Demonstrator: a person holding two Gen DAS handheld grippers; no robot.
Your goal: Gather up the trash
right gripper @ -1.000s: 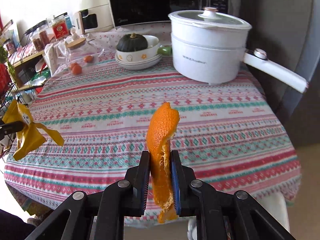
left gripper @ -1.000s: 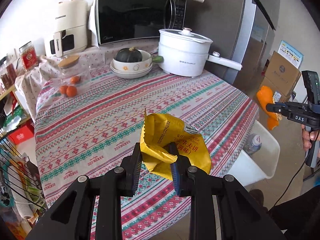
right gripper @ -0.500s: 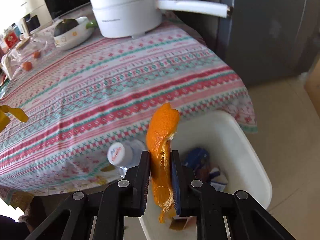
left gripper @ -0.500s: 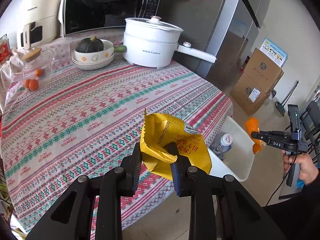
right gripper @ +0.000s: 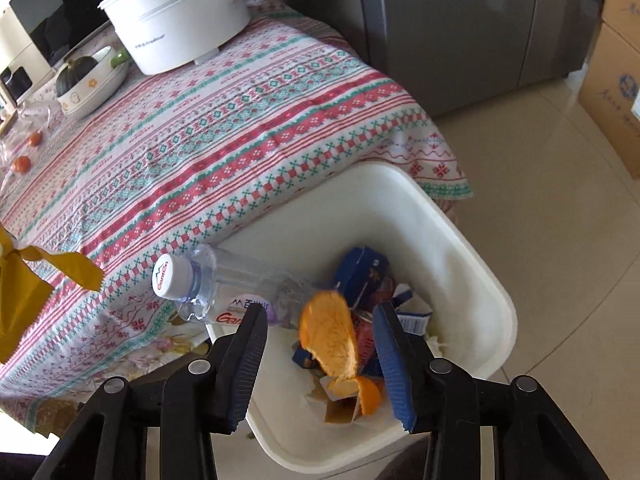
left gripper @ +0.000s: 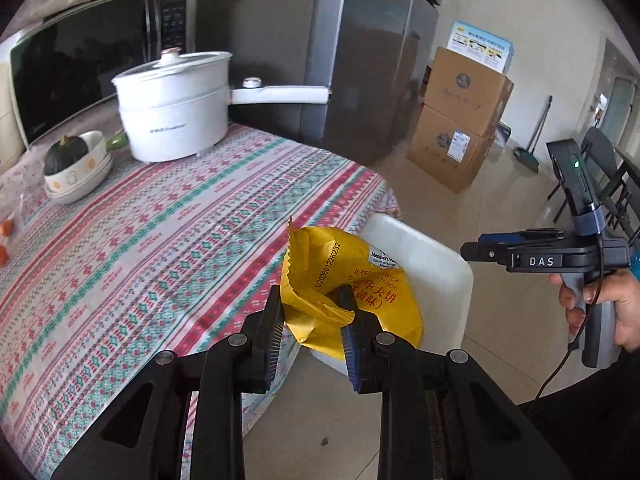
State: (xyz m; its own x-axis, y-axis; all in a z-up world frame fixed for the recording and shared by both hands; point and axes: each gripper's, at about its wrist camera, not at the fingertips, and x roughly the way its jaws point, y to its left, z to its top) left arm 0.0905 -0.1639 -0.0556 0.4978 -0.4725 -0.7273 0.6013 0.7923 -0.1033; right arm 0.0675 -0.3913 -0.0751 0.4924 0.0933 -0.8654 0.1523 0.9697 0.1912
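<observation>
My left gripper (left gripper: 314, 312) is shut on a crumpled yellow snack wrapper (left gripper: 352, 288), held over the table's edge beside the white trash bin (left gripper: 436, 276). My right gripper (right gripper: 320, 316) hangs over the same bin (right gripper: 472, 264), its jaws opening. A piece of orange peel (right gripper: 330, 336) is between them, clear of both pads, falling into the bin. A plastic water bottle (right gripper: 224, 280) and blue cartons (right gripper: 360, 268) lie in the bin. In the left wrist view the right gripper (left gripper: 470, 251) shows at the right, held by a hand (left gripper: 612, 300).
The table has a patterned cloth (left gripper: 160, 232) bearing a white pot (left gripper: 172, 112) with a long handle, a bowl with a dark squash (left gripper: 68, 160) and small oranges (right gripper: 22, 164). A microwave (left gripper: 80, 64), a grey fridge (left gripper: 368, 52) and cardboard boxes (left gripper: 460, 120) stand behind.
Both grippers swung right, from over the table to the bin. The right gripper's jaws opened and let go of the orange peel. The left still grips the wrapper.
</observation>
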